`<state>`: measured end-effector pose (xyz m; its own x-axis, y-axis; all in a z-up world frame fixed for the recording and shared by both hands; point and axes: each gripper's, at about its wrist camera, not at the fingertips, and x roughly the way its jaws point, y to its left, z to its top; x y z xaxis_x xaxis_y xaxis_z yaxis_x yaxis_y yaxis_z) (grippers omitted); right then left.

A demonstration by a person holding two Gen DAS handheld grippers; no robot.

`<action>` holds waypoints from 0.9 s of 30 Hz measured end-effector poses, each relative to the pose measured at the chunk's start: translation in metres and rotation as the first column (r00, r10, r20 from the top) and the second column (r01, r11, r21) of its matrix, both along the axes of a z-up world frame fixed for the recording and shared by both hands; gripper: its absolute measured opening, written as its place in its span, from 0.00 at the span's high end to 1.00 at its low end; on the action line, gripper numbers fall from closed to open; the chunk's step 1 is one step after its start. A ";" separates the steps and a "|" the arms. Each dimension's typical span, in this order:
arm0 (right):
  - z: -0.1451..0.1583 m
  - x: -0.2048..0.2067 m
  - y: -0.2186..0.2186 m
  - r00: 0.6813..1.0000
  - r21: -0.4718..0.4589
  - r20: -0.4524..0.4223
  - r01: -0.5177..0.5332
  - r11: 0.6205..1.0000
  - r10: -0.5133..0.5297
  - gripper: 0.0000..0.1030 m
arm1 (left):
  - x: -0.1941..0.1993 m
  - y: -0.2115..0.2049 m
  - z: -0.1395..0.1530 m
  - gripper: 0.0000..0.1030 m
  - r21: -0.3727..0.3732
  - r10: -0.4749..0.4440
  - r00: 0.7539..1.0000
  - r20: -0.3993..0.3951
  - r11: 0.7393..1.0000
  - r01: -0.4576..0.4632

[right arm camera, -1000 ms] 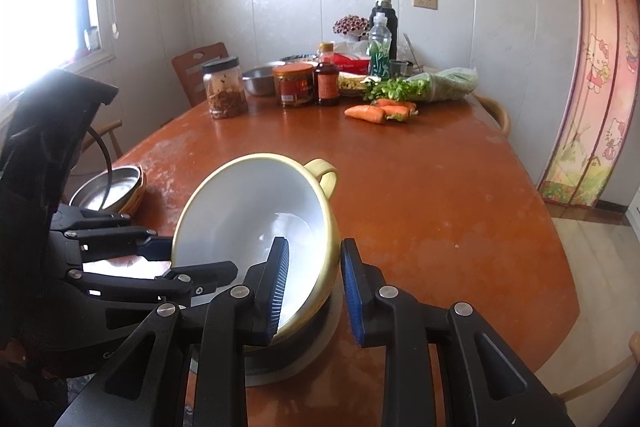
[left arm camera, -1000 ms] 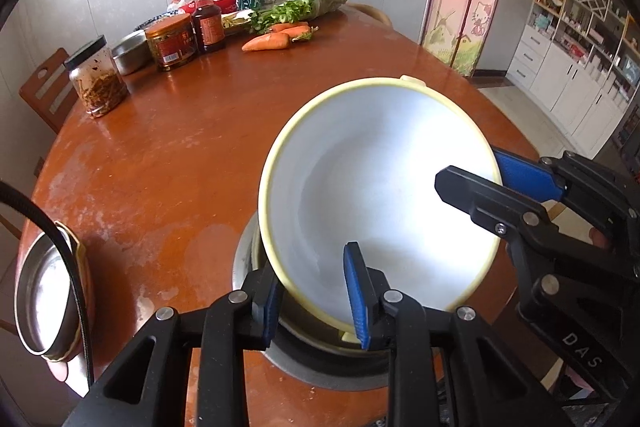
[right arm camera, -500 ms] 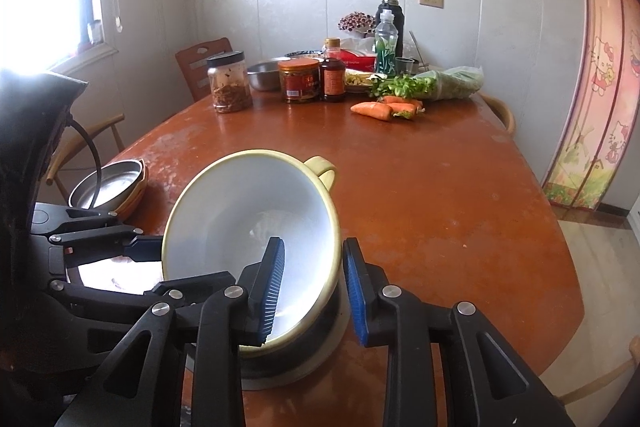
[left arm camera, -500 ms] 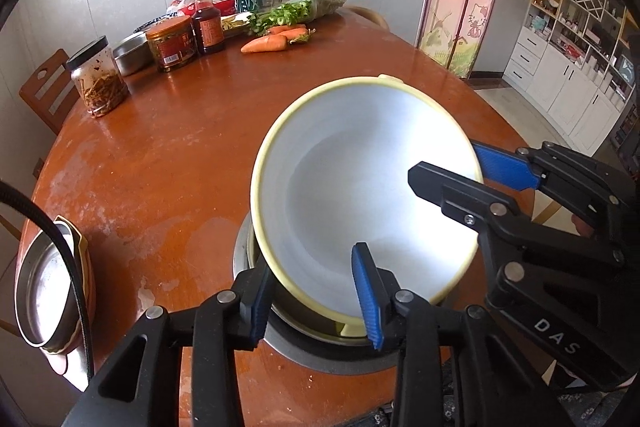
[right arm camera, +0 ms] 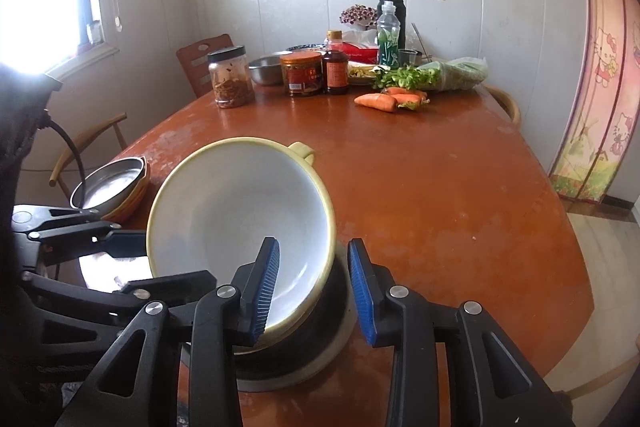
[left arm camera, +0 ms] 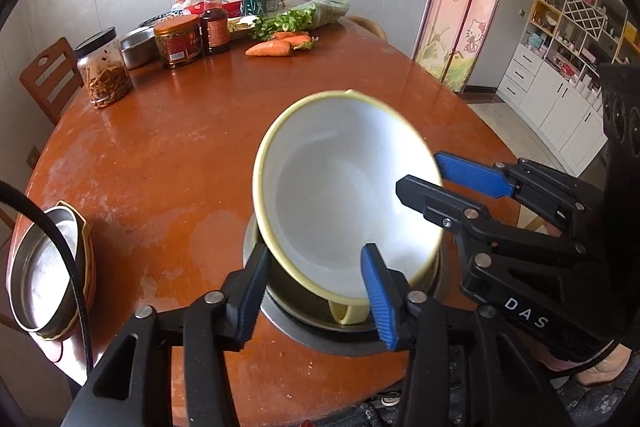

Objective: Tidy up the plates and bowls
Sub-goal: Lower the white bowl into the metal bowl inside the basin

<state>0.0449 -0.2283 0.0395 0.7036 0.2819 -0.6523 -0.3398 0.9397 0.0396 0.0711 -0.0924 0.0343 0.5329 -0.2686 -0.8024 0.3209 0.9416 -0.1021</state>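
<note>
Now | yellow-rimmed bowl (left arm camera: pixel 344 183) tilted in steel bowl (left arm camera: pixel 296 311) | both jaws opening, pads clear

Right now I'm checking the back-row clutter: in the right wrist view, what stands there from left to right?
Clear jar with black lid → steel bowl → red-lidded jar → dark sauce bottle → carrots.

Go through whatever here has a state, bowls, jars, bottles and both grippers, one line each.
Yellow-rimmed white bowl: tilted, in steel bowl.
Steel bowl: upright on table.
Left gripper: opening, straddling rim.
Right gripper: opening, straddling rim.
Black-lidded jar: closed.
Clear plastic bottle: capped.
</note>
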 end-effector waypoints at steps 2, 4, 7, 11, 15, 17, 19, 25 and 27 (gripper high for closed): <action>-0.001 0.000 0.000 1.000 0.006 -0.007 0.003 1.000 -0.003 0.59 | 0.000 0.002 0.001 0.52 -0.005 -0.001 1.000 0.003 1.000 0.001; -0.001 0.000 -0.001 1.000 0.012 -0.008 0.002 1.000 -0.002 0.53 | -0.002 0.005 0.002 0.52 -0.020 -0.003 1.000 0.001 1.000 0.003; -0.001 0.000 -0.002 1.000 0.019 -0.012 0.010 1.000 -0.009 0.51 | -0.005 0.009 0.006 0.52 -0.027 0.003 1.000 0.010 1.000 -0.003; 0.003 -0.003 -0.009 1.000 0.037 -0.009 0.029 0.999 -0.029 0.43 | -0.011 0.021 0.016 0.48 -0.045 0.021 0.999 0.039 0.999 -0.019; 0.005 -0.003 -0.016 0.999 0.062 -0.014 0.050 0.997 -0.049 0.36 | -0.011 0.033 0.021 0.39 -0.070 0.049 0.998 0.049 0.996 -0.045; 0.005 -0.003 -0.019 0.998 0.070 -0.021 0.060 0.996 -0.058 0.34 | -0.007 0.038 0.019 0.38 -0.080 0.065 0.997 0.034 0.995 -0.062; 0.003 -0.004 -0.021 0.998 0.073 -0.027 0.065 0.995 -0.063 0.33 | -0.003 0.042 0.014 0.38 -0.089 0.078 0.997 0.015 0.993 -0.076; -0.005 -0.005 -0.025 0.995 0.082 -0.065 0.076 0.994 -0.071 0.32 | 0.009 0.046 -0.003 0.38 -0.107 0.098 0.994 -0.047 0.989 -0.102; -0.008 -0.006 -0.026 0.994 0.084 -0.075 0.080 0.993 -0.074 0.32 | 0.009 0.043 -0.006 0.38 -0.115 0.089 0.995 -0.055 0.989 -0.094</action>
<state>0.0393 -0.2546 0.0316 0.6777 0.2864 -0.6773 -0.2603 0.9548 0.1434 0.0802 -0.0492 0.0287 0.5202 -0.3144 -0.7941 0.2258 0.9473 -0.2272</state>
